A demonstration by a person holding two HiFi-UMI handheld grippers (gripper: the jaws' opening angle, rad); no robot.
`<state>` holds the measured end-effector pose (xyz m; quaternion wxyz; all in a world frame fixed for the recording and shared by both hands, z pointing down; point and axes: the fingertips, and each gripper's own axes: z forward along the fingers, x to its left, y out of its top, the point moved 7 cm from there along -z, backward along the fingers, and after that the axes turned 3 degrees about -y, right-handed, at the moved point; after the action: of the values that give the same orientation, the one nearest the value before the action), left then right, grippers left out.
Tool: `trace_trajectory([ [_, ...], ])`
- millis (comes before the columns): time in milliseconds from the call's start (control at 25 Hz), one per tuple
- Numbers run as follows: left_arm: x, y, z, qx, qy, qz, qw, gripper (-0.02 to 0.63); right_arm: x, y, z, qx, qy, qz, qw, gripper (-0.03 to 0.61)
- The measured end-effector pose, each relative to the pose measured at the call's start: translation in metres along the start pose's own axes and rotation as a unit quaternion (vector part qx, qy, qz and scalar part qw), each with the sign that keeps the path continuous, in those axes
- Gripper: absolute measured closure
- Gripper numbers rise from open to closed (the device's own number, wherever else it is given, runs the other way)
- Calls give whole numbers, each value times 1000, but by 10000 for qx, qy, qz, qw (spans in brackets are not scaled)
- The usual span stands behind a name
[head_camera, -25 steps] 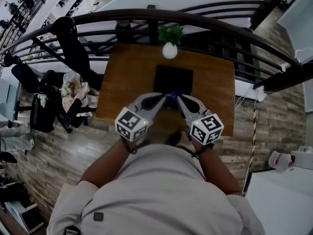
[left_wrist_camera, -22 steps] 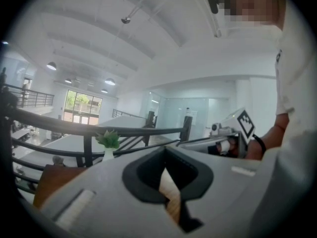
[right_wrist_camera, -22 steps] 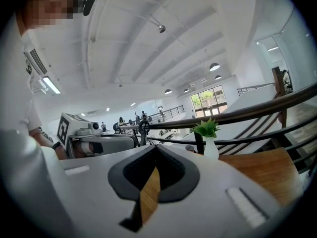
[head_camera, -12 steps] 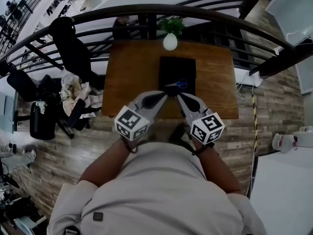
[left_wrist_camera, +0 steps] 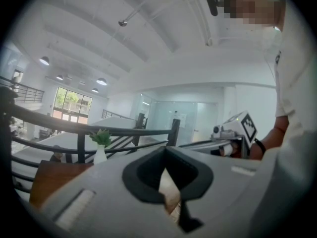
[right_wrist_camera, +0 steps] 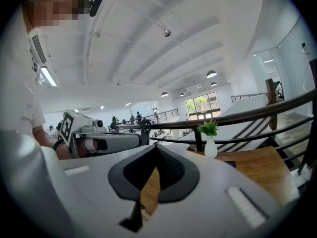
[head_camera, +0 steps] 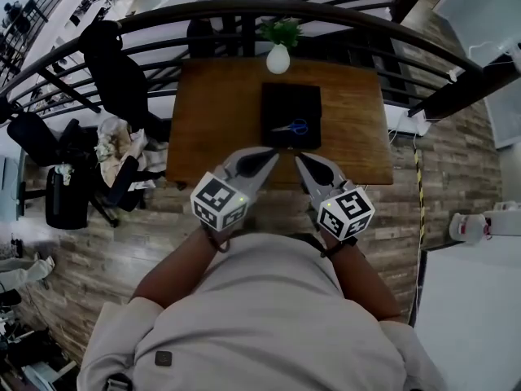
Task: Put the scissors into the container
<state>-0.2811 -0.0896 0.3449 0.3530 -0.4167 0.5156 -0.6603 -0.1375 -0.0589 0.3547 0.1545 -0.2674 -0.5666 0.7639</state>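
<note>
Scissors (head_camera: 293, 126) lie flat inside the black container (head_camera: 277, 96), blue handles to the right. The container sits on the wooden table (head_camera: 212, 112), just in front of the white vase (head_camera: 278, 59). We hold the left gripper (head_camera: 271, 154) and right gripper (head_camera: 299, 158) side by side at the table's near edge, short of the container. Both are clenched, tips together, with nothing between them.

In the upper middle of the head view, the scissors (head_camera: 291, 126) are too small to tell open from closed. The left tool (head_camera: 273, 153) and the right tool (head_camera: 298, 158) hide the near edge of the counter (head_camera: 220, 120).
</note>
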Motion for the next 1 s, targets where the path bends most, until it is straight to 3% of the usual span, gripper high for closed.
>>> trace_trajectory([
  [440, -62, -14, 39, 25, 418, -152, 9990, 611, -25, -10, -66, 31, 429, 47, 9991, 574],
  [1000, -179, -48, 62, 4, 756, -112, 9971, 612, -32, -51, -171, 17, 827, -32, 9966, 574],
])
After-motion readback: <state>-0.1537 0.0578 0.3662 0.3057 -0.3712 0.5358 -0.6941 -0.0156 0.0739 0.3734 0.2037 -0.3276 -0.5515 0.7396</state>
